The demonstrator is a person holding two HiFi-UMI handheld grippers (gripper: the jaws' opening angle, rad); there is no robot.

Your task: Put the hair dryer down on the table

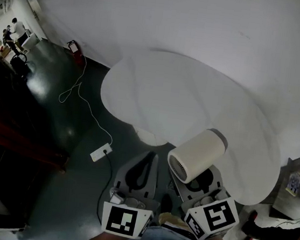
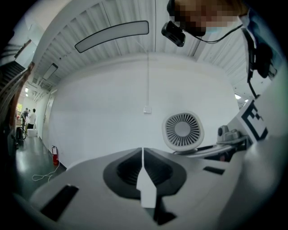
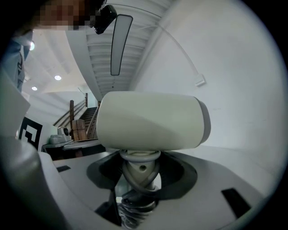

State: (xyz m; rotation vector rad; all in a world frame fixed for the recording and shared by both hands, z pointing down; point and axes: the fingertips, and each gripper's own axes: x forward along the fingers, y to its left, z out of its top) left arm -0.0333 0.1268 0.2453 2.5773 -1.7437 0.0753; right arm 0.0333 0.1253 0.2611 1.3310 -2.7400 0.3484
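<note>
A cream hair dryer (image 1: pixel 197 154) with a grey rear ring hangs in the air over the near edge of the white table (image 1: pixel 196 100). My right gripper (image 1: pixel 203 184) is shut on its folding handle (image 3: pixel 138 173), and the barrel (image 3: pixel 148 121) lies crosswise above the jaws. The dryer's round air grille (image 2: pixel 182 130) faces my left gripper. My left gripper (image 1: pixel 142 171) is held beside it on the left, over the dark floor, its jaws closed together (image 2: pixel 143 155) with nothing between them.
A white power strip (image 1: pixel 101 152) with a long white cable lies on the dark floor left of the table. A red fire extinguisher (image 1: pixel 74 49) stands by the wall. People (image 1: pixel 13 29) stand far off at the upper left.
</note>
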